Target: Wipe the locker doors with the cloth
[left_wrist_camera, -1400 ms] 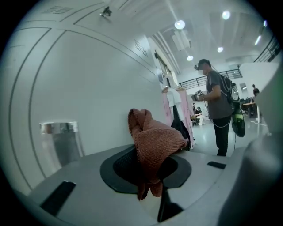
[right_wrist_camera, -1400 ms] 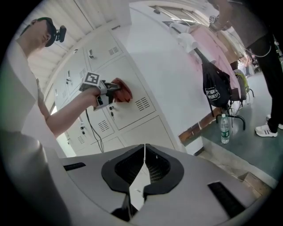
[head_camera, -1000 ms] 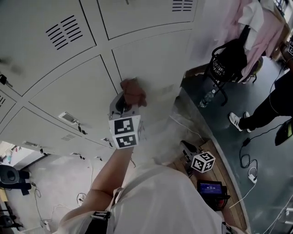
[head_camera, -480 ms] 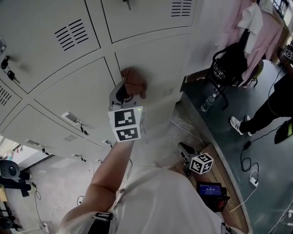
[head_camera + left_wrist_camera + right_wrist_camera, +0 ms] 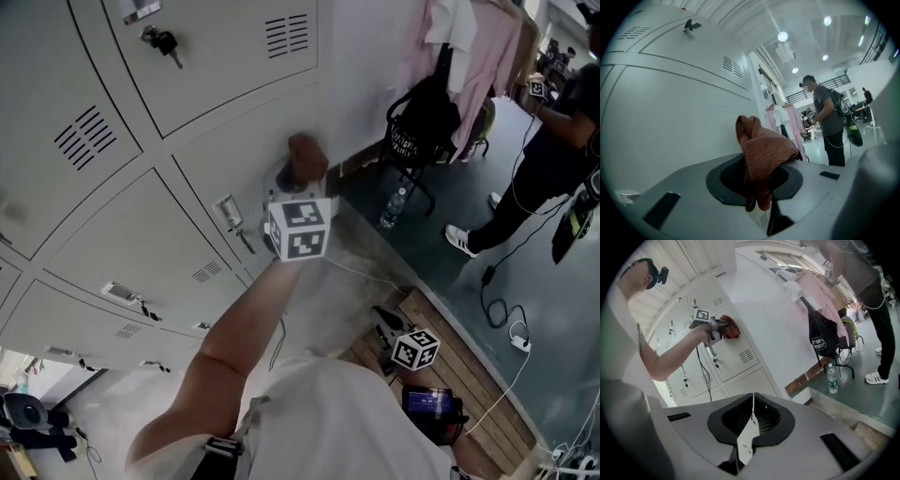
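Slides cloth, clenched in left hand-held gripper, rightward along locker door. Keeps right hand-held gripper closed, empty, above grey floor.

The bare left arm stretches up and forward, its left tongs clamped on a cloth. The right tongs hang low beside the body, jaws pressed together.

Cloth in left gripper, against locker door; right gripper lower right, well apart; bottle right of door
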